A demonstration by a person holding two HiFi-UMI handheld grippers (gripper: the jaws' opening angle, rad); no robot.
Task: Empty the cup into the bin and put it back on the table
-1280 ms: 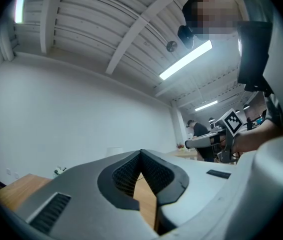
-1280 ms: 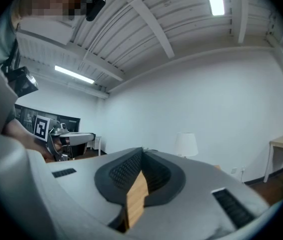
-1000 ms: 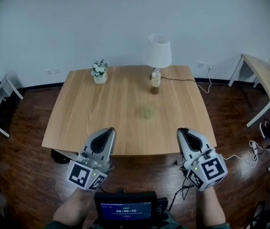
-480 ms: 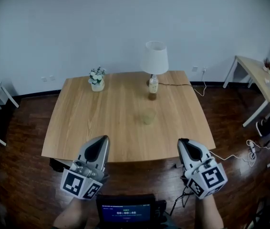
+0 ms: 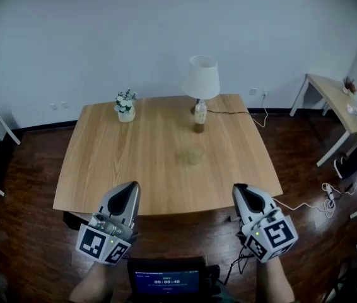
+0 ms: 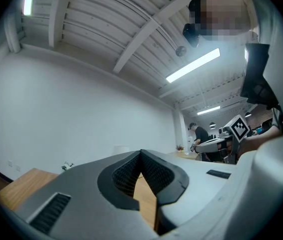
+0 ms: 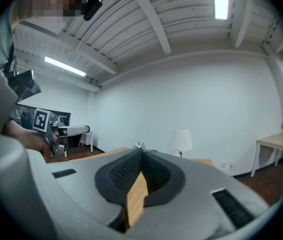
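The rectangular wooden bench [image 5: 128, 169] fills the middle of the frame. On it, a small clear cup [image 5: 193, 156] sits just right of centre. Above it in the frame, a glass bottle [image 5: 199, 116] stands just before a white-shaded table lamp [image 5: 203, 77]. A small potted flower [image 5: 125, 104] stands upper left. The left tongs [image 5: 131, 187] and right tongs [image 5: 239, 189] hang over the bench's lower edge.

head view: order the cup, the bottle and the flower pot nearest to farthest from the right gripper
1. Pale translucent cup, mid-table, closest to the right gripper.
2. Small clear bottle with brownish contents, far side, by the white table lamp.
3. White pot of small flowers, far left corner.
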